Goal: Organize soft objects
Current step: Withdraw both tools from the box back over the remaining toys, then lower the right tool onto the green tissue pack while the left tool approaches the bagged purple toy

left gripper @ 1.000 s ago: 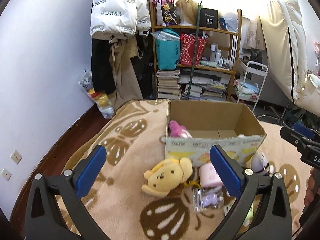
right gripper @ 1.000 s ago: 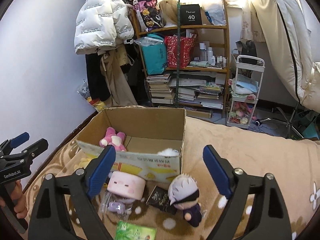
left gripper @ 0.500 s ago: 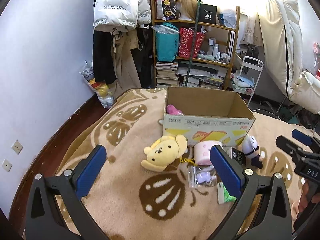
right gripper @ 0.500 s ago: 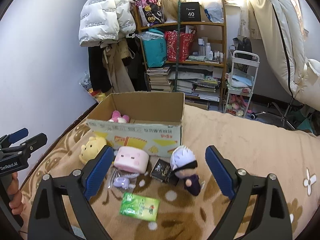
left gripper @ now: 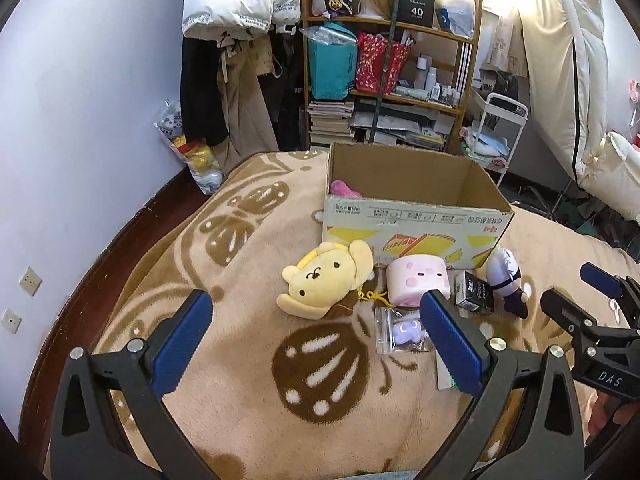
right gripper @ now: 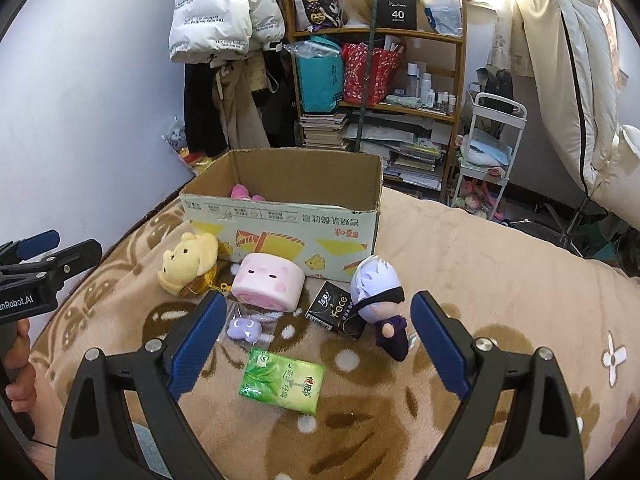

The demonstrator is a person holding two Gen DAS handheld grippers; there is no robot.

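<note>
- Both hand-held grippers, left [left gripper: 316, 344] and right [right gripper: 316, 344], hung wide apart and empty.
- Yellow plush [left gripper: 326, 276] lay near the box [left gripper: 412, 216] (left front); best pinched across its head.

Pale wall [left gripper: 80, 120] at left; a crowded wooden shelf [right gripper: 376, 80] top centre; bright window light upper right.

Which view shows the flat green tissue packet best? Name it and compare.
The right wrist view: the flat green tissue packet lies fully exposed on the blanket between the open right gripper fingers. In the left wrist view, the left gripper finger hides almost all of it.
</note>
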